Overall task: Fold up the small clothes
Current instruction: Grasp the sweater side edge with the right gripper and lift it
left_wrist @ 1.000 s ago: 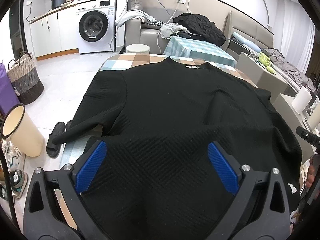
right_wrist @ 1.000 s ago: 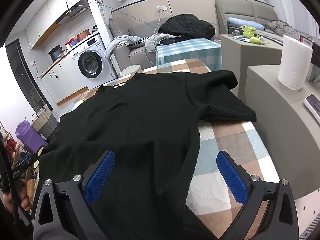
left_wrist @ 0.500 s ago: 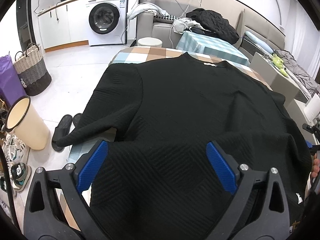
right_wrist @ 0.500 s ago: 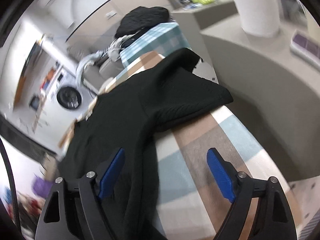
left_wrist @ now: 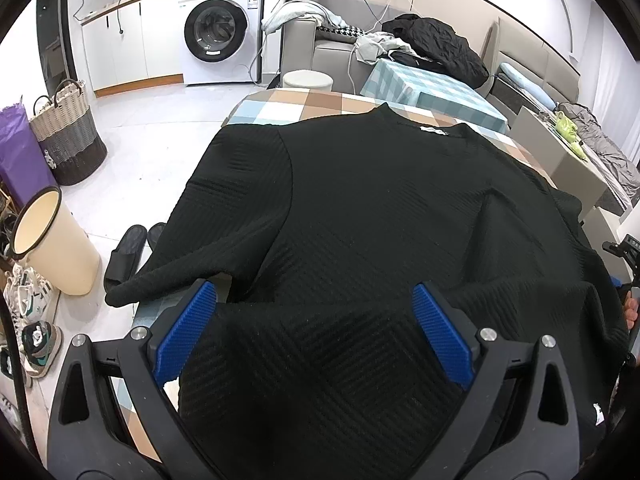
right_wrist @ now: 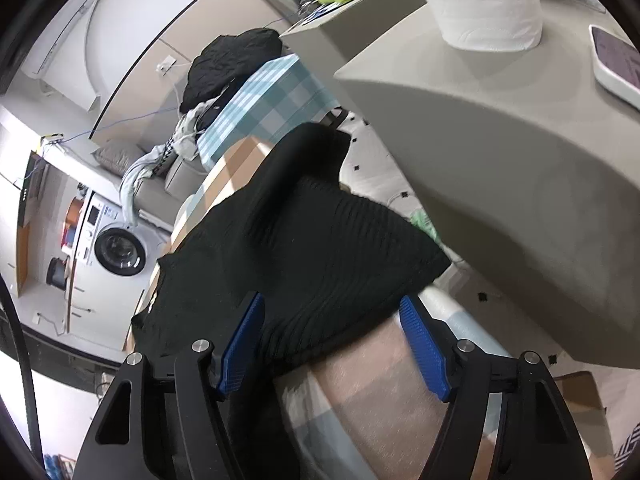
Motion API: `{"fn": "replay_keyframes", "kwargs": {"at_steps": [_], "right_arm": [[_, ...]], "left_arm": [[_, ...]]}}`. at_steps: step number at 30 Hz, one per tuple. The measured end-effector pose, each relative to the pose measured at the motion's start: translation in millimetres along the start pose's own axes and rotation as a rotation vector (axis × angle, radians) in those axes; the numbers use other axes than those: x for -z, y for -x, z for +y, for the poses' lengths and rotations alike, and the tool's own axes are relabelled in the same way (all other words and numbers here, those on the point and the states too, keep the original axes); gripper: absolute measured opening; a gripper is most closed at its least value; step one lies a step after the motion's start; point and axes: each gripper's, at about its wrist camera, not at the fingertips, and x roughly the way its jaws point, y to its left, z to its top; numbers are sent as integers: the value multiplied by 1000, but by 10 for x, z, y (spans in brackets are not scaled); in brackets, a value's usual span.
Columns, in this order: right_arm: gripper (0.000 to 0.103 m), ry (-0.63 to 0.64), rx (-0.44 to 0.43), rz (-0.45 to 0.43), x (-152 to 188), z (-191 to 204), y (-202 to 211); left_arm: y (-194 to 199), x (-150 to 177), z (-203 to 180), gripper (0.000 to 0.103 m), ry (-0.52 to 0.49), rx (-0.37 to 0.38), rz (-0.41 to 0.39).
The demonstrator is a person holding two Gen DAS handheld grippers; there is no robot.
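A black knit sweater lies spread flat on the checked table, collar at the far side. My left gripper hovers open over its near left part, blue pads wide apart with the cloth below them. Its left sleeve hangs off the table's edge. In the right wrist view my right gripper is rolled to one side, and its jaws are closing. The end of the sweater's right sleeve lies between them on the table. The pads do not press on the cloth.
A grey counter with a paper roll stands close to the table's right side. On the floor at left are a cream bin, slippers and a woven basket. A washing machine and a second checked table stand behind.
My right gripper rolled over and moved out to the right sleeve, and its jaws narrowed. My left gripper drifted a little and sank slightly over the sweater, still open.
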Motion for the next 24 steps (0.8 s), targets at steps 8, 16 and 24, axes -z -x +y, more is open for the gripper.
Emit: {"fn": "replay_keyframes", "kwargs": {"at_steps": [8,16,24], "right_arm": [[72,-15,69,-31,-130,-180,7],[51,-2,122,20,-161,-217,-246],[12,78,112,-124,-218,9,-9]], "left_arm": [[-41,-12,2,98,0,-5,10],[-74,-7,3,98,-2,-7,16],[-81,4,45,98,1,3,4]]}}
